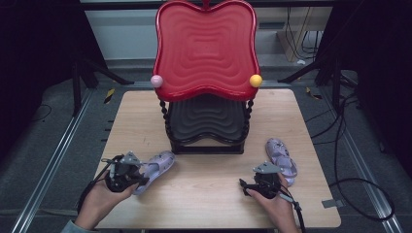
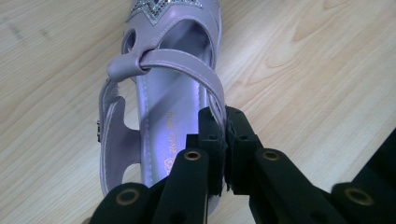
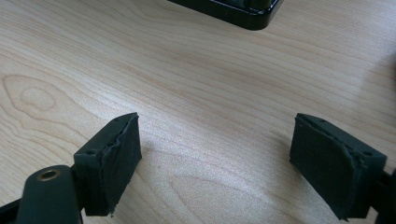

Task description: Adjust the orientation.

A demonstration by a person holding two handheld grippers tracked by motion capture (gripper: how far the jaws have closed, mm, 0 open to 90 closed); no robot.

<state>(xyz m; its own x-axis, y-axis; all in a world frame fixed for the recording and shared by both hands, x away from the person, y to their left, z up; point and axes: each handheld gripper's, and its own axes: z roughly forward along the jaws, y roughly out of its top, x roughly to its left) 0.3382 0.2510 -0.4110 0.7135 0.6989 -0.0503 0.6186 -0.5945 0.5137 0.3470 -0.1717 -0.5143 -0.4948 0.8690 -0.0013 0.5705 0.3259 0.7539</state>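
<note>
A lilac sandal (image 1: 160, 164) with a glittery toe piece lies at the front left of the wooden table (image 1: 209, 199). My left gripper (image 1: 141, 178) is shut on its heel end. In the left gripper view the jaws (image 2: 226, 121) pinch the thin side strap of the sandal (image 2: 163, 93) at the rim of the sole. A second lilac sandal (image 1: 281, 154) lies at the front right. My right gripper (image 1: 245, 185) sits just left of it, apart from it. Its jaws (image 3: 215, 154) stand open above bare wood with nothing between them.
A two-tier stand fills the table's middle and back: a red wavy tray (image 1: 205, 48) on top, a black tray (image 1: 206, 119) below, with a pink ball (image 1: 156, 81) and a yellow ball (image 1: 255, 80) at the corners. The stand's black base (image 3: 233, 11) lies ahead of the right gripper.
</note>
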